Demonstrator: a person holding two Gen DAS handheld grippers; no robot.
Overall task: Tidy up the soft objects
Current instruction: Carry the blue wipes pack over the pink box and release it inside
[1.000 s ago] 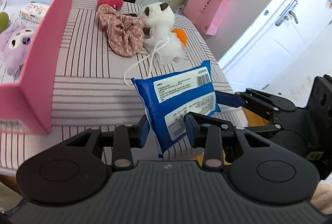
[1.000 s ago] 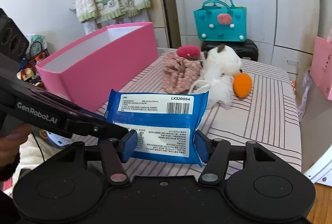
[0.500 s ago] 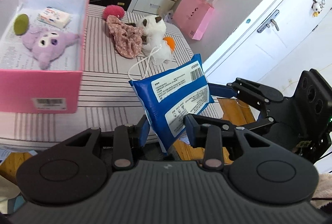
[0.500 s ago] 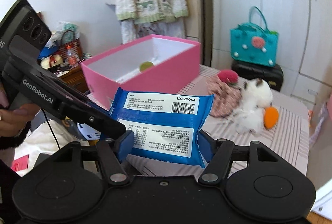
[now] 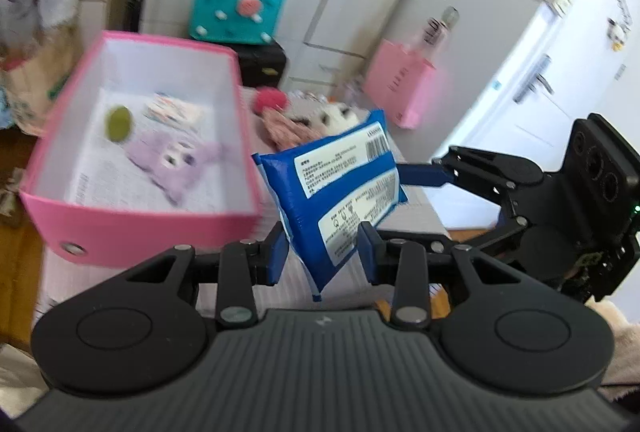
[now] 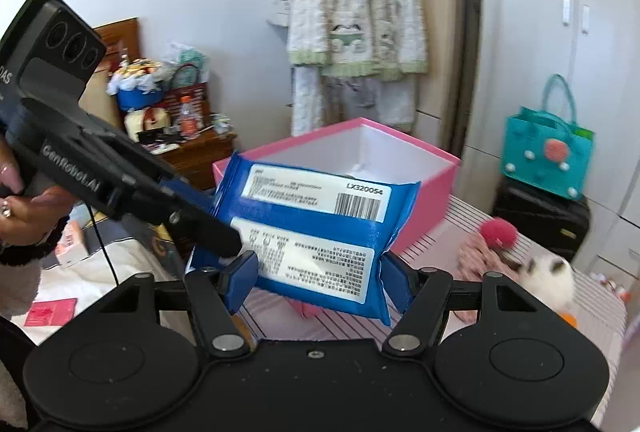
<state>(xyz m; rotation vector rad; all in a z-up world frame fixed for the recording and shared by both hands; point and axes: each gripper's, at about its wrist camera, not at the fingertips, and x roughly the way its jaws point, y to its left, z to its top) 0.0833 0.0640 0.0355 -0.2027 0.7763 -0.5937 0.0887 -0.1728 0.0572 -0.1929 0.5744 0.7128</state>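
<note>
Both grippers are shut on one blue wet-wipes pack [image 5: 336,188], held in the air beside the pink box [image 5: 132,232]. My left gripper [image 5: 324,252] grips its lower end. My right gripper [image 6: 316,280] grips the pack [image 6: 316,232] across its width; it also shows in the left wrist view [image 5: 432,172], at the pack's far end. The box holds a purple plush [image 5: 176,164], a green ball [image 5: 118,122] and a small tissue pack [image 5: 174,110]. A white plush [image 6: 548,280], a pink cloth [image 6: 480,260] and a red pom-pom [image 6: 498,232] lie on the striped table [image 6: 560,332].
A teal bag [image 5: 236,12] sits on a black case behind the table. A pink paper bag [image 5: 400,88] stands by the white cabinets. A wooden dresser [image 6: 188,156] with clutter stands to the left. A jacket [image 6: 352,0] hangs on the wall.
Both grippers have lifted the wipes pack off the table and carried it left, up to the near corner of the pink box. Both views have swung toward the box.
</note>
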